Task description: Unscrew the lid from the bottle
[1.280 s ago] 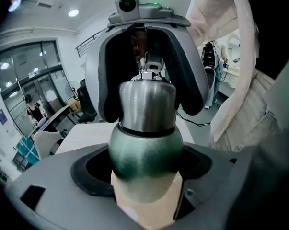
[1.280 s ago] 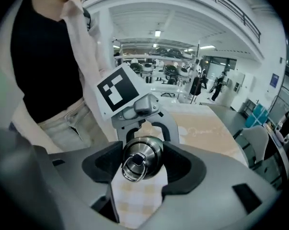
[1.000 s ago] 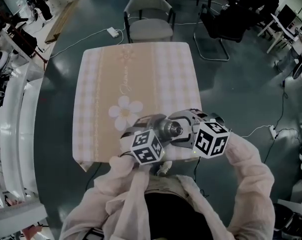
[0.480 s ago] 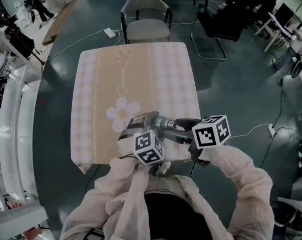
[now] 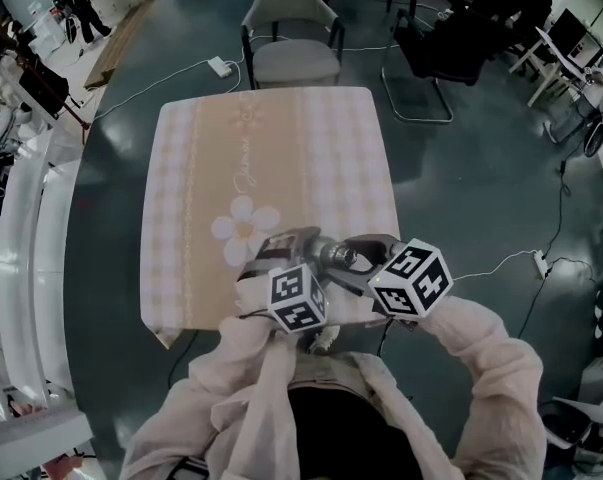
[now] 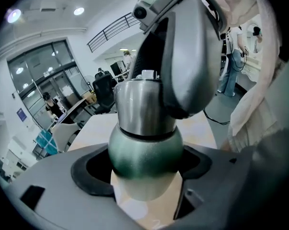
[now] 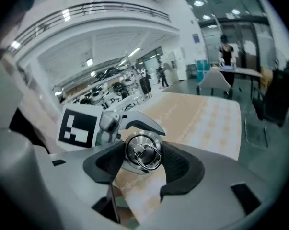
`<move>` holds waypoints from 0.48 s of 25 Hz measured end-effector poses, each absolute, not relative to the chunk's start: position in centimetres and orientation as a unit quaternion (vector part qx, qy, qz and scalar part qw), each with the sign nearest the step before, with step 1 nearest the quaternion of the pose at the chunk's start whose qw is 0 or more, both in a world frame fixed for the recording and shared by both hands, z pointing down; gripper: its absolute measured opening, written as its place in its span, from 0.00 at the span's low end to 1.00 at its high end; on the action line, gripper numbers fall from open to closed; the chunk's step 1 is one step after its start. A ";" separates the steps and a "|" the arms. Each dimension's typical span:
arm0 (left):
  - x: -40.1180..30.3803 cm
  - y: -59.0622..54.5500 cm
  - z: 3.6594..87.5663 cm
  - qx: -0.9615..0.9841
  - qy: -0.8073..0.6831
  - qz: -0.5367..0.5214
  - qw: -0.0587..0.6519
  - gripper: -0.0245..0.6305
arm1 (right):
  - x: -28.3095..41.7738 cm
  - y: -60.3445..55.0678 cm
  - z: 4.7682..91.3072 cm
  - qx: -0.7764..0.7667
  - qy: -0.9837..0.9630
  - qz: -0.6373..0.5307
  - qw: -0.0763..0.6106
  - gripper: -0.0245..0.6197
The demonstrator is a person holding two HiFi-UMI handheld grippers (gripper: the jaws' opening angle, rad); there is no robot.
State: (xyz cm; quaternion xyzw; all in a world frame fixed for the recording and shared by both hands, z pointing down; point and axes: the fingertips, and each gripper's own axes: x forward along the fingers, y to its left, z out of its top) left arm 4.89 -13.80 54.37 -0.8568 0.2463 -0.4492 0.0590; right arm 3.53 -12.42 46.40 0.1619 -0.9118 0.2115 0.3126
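My left gripper (image 6: 145,167) clamps the bottle (image 6: 144,145) above the table's (image 5: 281,148) near edge; my right gripper's (image 7: 143,161) jaws have just been closing and now press on its lid (image 7: 143,151)

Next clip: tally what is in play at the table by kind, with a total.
bottle: 1
lid: 1
grippers: 2, the left gripper clamped on the bottle, the right gripper with jaws that have just been closing round the lid
table: 1
Total: 5
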 end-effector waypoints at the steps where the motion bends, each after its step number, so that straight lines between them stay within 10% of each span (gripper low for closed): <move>1: 5.0 -13.6 54.4 -0.858 0.238 -0.450 0.063 0.62 | 3.4 -12.0 46.3 0.136 -0.919 0.164 0.332 0.44; 12: 7.3 -11.2 55.0 -0.884 0.162 -0.436 0.051 0.62 | 5.0 -8.8 47.1 -0.142 -0.863 -0.167 0.455 0.44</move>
